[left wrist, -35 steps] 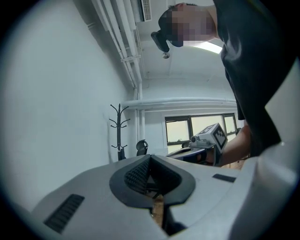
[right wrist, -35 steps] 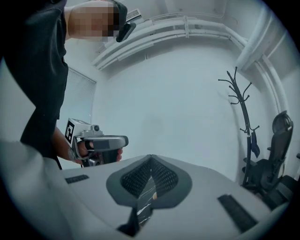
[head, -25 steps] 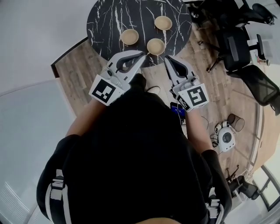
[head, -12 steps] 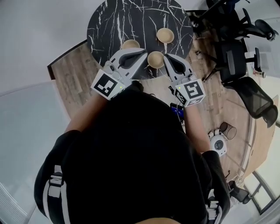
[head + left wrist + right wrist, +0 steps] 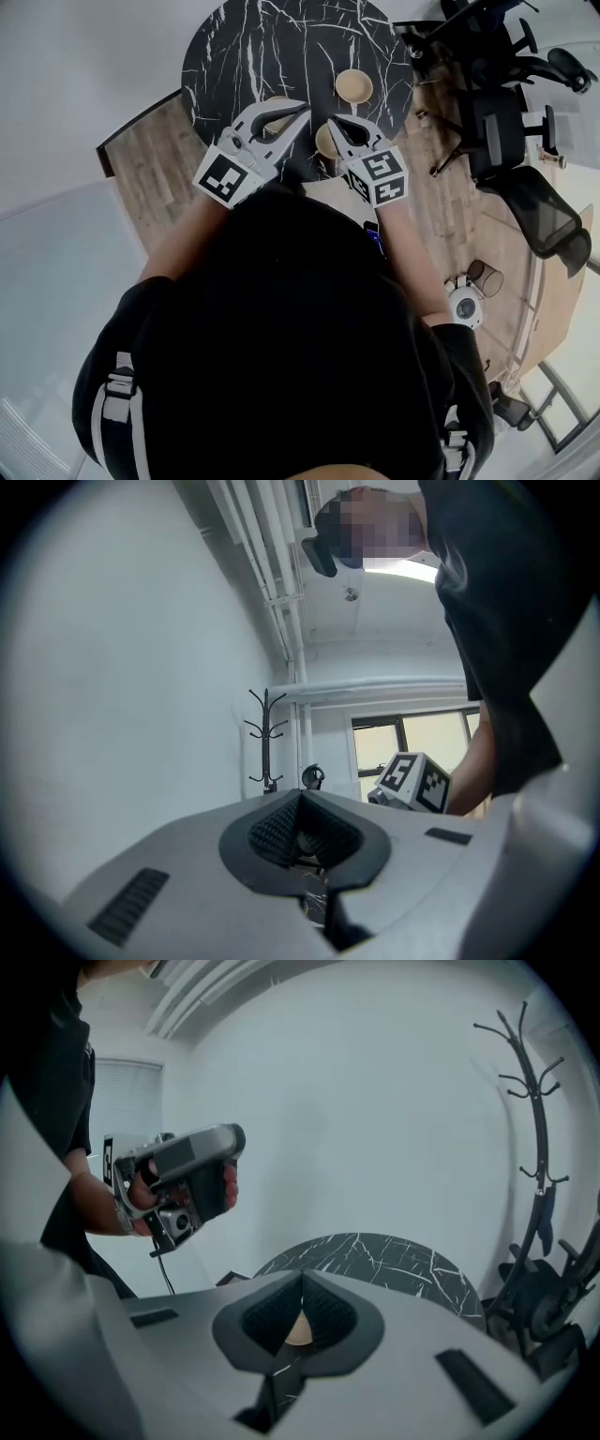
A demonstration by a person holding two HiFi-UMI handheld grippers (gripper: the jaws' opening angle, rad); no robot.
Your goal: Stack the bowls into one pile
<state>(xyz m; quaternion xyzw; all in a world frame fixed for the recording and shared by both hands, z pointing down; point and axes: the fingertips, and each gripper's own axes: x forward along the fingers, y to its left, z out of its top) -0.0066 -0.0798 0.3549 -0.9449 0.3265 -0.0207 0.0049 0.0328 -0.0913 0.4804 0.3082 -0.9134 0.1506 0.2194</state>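
Observation:
Three light wooden bowls sit apart on a round black marble table [image 5: 281, 47]. The far bowl [image 5: 353, 85] is in full sight. My left gripper [image 5: 302, 106] hangs over the left bowl [image 5: 276, 100] and hides most of it. My right gripper [image 5: 333, 120] tilts down over the near bowl [image 5: 322, 142], which shows tan through the hole between its jaws in the right gripper view [image 5: 298, 1330]. Both grippers are shut, tips meeting, with nothing held. The left gripper view shows the left gripper [image 5: 300, 794] pointing level at a white wall.
Black office chairs [image 5: 511, 112] stand to the right of the table on the wood floor. A small round robot vacuum [image 5: 464, 307] lies lower right. A coat rack [image 5: 539, 1176] stands by the wall past the table. The table's far half is bare marble [image 5: 375, 1251].
Both grippers moved forward from the table's near edge to over the bowls. The right one dipped down and now covers part of the near bowl; the left one covers the left bowl.

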